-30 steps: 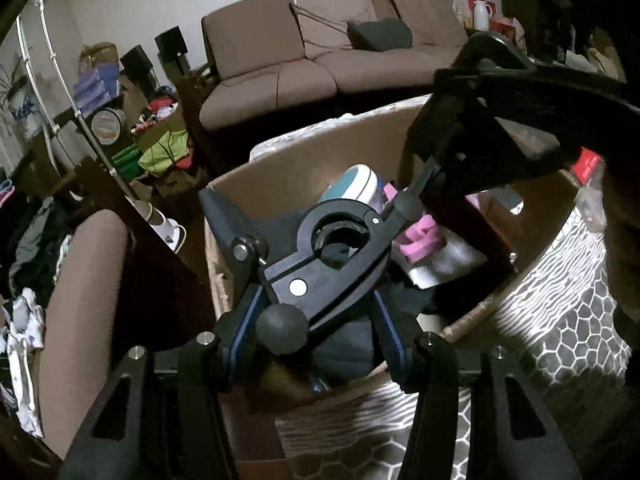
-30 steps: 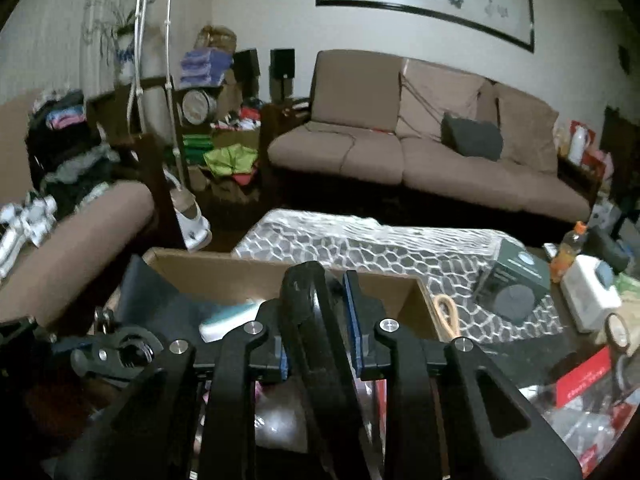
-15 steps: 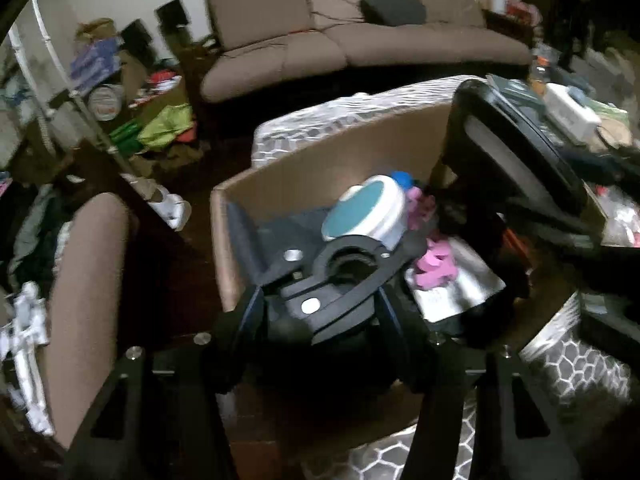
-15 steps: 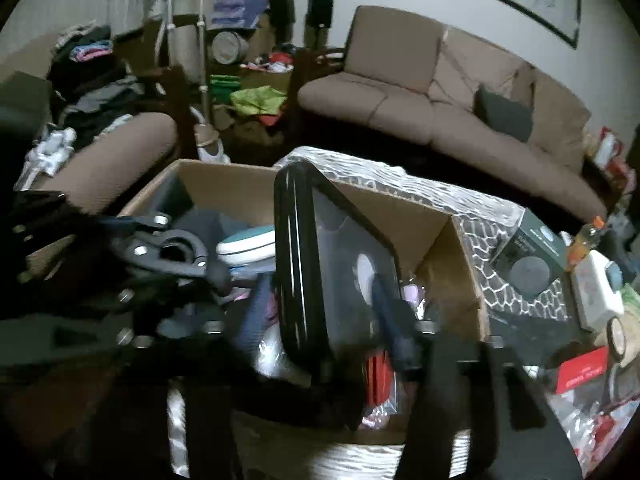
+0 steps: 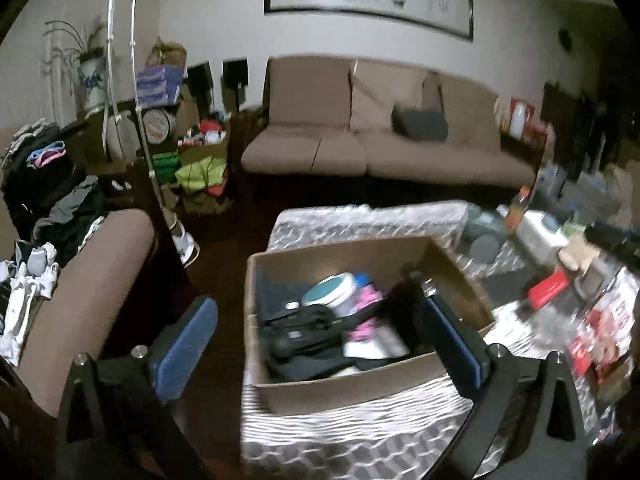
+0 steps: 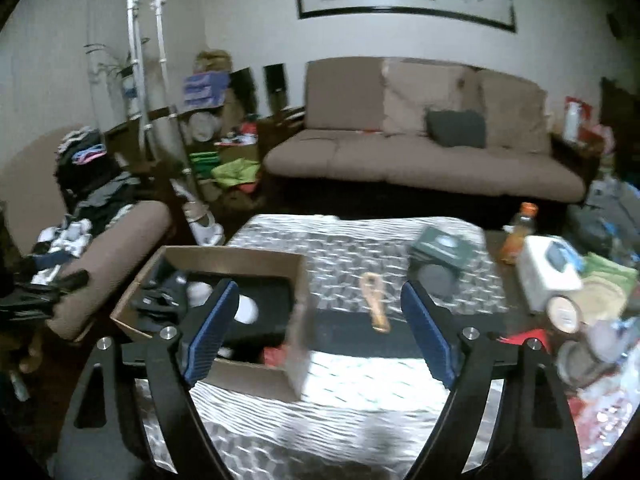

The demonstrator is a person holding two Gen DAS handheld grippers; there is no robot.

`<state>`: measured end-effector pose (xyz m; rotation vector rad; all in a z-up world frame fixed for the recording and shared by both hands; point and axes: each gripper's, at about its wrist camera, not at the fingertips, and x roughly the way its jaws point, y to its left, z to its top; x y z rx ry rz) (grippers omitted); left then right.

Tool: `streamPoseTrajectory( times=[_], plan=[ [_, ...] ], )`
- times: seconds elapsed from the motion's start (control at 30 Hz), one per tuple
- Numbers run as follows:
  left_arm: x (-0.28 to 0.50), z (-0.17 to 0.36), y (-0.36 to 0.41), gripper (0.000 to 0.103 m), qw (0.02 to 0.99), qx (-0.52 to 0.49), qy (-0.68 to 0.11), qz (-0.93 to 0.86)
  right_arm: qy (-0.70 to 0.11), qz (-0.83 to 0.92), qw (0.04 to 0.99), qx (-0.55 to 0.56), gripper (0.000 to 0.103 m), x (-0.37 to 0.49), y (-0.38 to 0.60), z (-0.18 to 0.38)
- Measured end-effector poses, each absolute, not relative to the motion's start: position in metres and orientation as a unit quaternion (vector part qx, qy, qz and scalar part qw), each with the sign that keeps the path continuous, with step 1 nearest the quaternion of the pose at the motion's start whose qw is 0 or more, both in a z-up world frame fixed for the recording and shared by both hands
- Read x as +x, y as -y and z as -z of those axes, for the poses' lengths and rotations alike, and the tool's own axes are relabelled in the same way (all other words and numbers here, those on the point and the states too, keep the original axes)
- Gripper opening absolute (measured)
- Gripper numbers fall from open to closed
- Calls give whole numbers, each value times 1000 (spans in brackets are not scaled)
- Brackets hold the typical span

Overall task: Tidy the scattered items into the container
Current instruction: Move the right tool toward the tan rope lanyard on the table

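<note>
A cardboard box [image 5: 352, 392] [image 6: 256, 376] stands on the patterned table. Inside lie a black clamp mount [image 5: 308, 328], a teal-lidded jar [image 5: 330, 296], pink pieces [image 5: 366, 300] and a black tablet-like slab [image 6: 260, 308]. My left gripper [image 5: 320, 340] hangs open above the box, its blue pads empty. My right gripper [image 6: 320, 328] is open too, over the table beside the box. A wooden brush [image 6: 376, 304], a dark green box [image 6: 440, 246], an orange bottle [image 6: 518, 232] and a white box [image 6: 548, 276] lie scattered on the table.
A brown sofa [image 6: 420, 152] with a grey cushion stands behind the table [image 6: 360, 412]. An armchair arm [image 5: 80, 300] with clothes is at the left. Red packets and clutter [image 5: 592, 312] crowd the table's right side. Bags and shelves fill the back left corner.
The left gripper let go of the black clamp mount, which now lies in the box. The right gripper released the black slab into the box. Both opened and pulled back.
</note>
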<state>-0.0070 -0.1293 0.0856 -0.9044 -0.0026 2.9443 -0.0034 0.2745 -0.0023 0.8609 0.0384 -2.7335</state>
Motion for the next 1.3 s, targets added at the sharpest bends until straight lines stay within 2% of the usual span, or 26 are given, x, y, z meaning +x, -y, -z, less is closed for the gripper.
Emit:
streamPoseTrajectory(
  times=[0.17, 0.4, 0.53, 0.63, 0.73, 0.93, 1.03, 1.23, 1.3],
  plan=[
    [8, -75, 79, 103, 44, -268, 15, -962, -25, 945, 113, 305, 86, 22, -303, 17],
    [-3, -37, 5, 103, 74, -262, -27, -962, -26, 934, 97, 344, 86, 32, -336, 59],
    [-16, -18, -22, 103, 99, -293, 0, -951, -31, 937, 81, 338, 86, 36, -361, 63],
    [-7, 2, -35, 103, 105, -283, -9, -953, -38, 937, 69, 341, 86, 45, -387, 77],
    [-7, 26, -36, 103, 70, -284, -46, -955, -22, 928, 54, 368, 86, 44, -406, 94],
    [-6, 30, -30, 103, 87, -312, -11, -946, -14, 916, 55, 397, 85, 48, -424, 117],
    [-3, 29, -32, 103, 95, -310, -11, -946, -15, 915, 65, 399, 82, 50, -426, 119],
    [2, 28, -35, 103, 107, -310, -11, -945, -7, 912, 98, 398, 64, 40, -418, 128],
    [1, 29, -34, 103, 105, -313, -11, -944, -7, 909, 126, 396, 52, 31, -411, 139]
  ],
)
